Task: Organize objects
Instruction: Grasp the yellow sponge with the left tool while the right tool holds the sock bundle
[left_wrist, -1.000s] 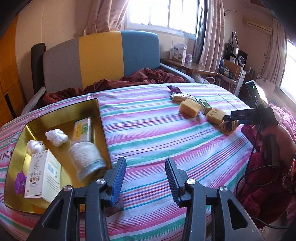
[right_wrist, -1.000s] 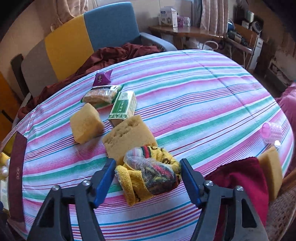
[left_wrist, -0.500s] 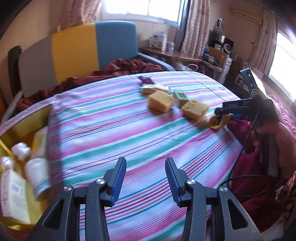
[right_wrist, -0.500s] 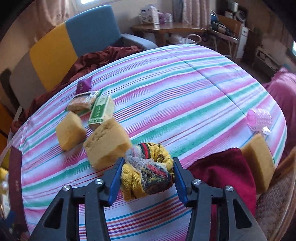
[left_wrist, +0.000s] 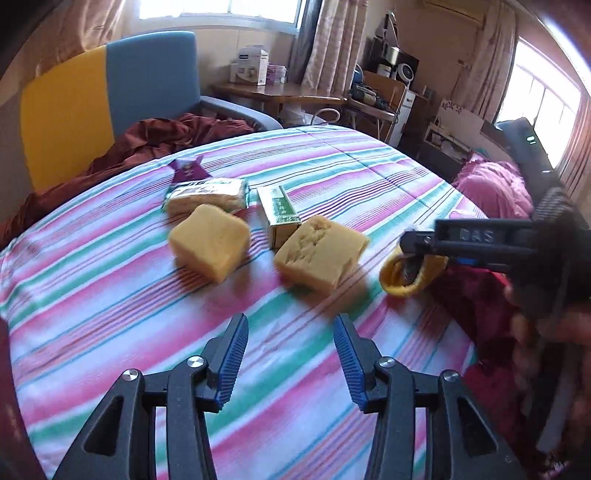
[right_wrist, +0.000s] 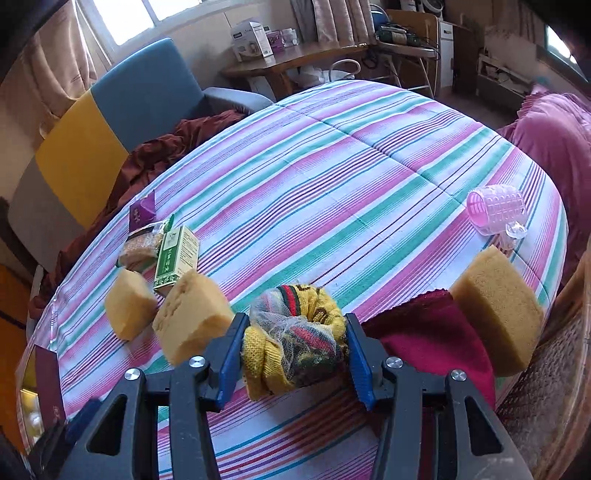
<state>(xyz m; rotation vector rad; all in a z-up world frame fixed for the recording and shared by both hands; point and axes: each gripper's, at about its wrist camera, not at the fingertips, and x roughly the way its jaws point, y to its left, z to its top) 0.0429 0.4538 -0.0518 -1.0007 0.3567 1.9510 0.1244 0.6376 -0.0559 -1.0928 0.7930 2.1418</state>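
Observation:
My right gripper (right_wrist: 293, 354) is shut on a yellow patterned sock bundle (right_wrist: 295, 339) and holds it just above the striped table cloth (right_wrist: 332, 184). The bundle also shows in the left wrist view (left_wrist: 410, 273), under the right gripper (left_wrist: 417, 247). My left gripper (left_wrist: 290, 354) is open and empty over the cloth, just short of two yellow sponges (left_wrist: 208, 245) (left_wrist: 319, 256). A green box (left_wrist: 280, 214), a snack packet (left_wrist: 205, 195) and a purple sachet (left_wrist: 188, 171) lie behind them.
A third sponge (right_wrist: 498, 310) and a dark red cloth (right_wrist: 436, 332) lie at the right table edge, with a pink hair roller (right_wrist: 495, 210) beyond. A colour-block chair (left_wrist: 110, 96) with a maroon blanket stands behind. The gold tray's edge (right_wrist: 27, 398) shows far left.
My right gripper closed on the sock bundle and lifted it slightly. My left gripper swung right, away from the gold tray, toward the sponges.

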